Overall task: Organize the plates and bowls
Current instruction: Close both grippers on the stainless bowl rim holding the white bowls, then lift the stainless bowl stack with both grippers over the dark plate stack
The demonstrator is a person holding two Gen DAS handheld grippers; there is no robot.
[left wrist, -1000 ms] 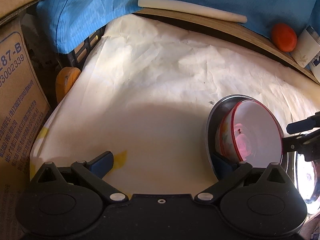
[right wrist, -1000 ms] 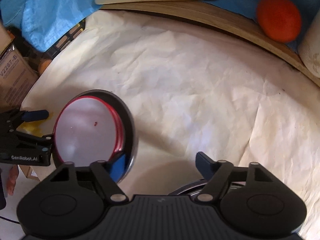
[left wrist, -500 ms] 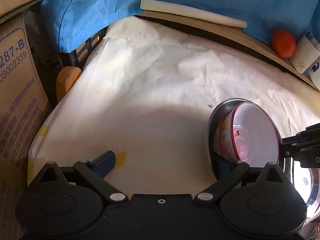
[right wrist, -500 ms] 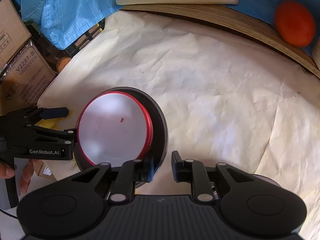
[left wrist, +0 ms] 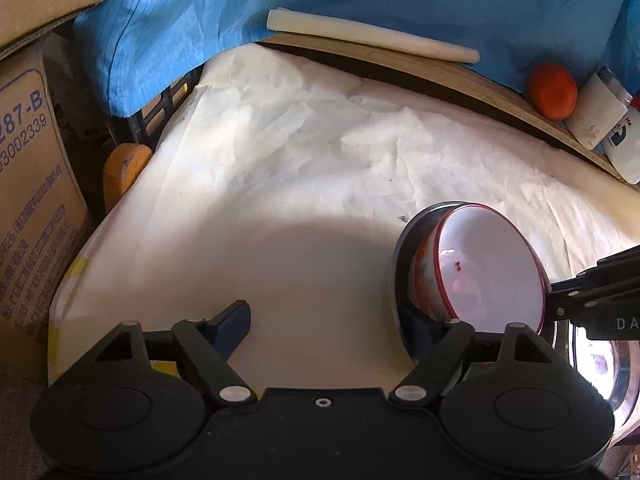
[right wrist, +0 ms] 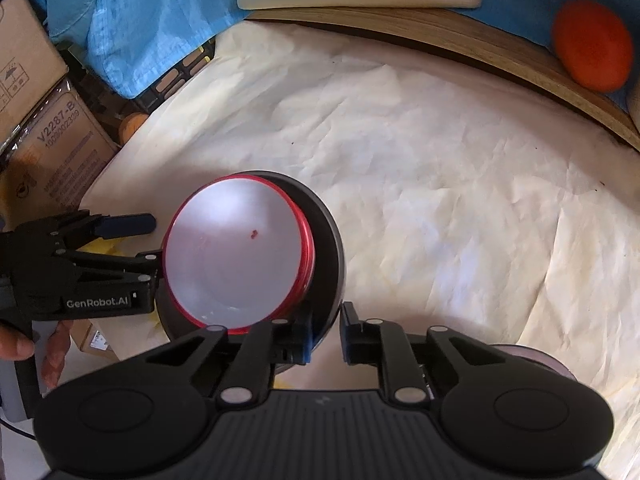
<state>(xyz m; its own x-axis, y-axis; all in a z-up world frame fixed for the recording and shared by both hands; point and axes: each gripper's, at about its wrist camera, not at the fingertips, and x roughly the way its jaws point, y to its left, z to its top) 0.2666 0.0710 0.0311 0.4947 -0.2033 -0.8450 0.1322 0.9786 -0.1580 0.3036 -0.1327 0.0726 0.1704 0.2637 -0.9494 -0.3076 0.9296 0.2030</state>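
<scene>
- My right gripper (right wrist: 325,334) is nearly shut, jaws clamped on the near rim of the dark plate (right wrist: 330,240).
- My left gripper (left wrist: 332,320) is wide, jaws closing; its right finger sits at the plate's edge, left finger over bare paper.
- The red-rimmed white bowl (right wrist: 236,252) sits in the plate, on the paper-covered tabletop (right wrist: 440,180).
- A steel bowl (left wrist: 604,364) lies just beside.
</scene>
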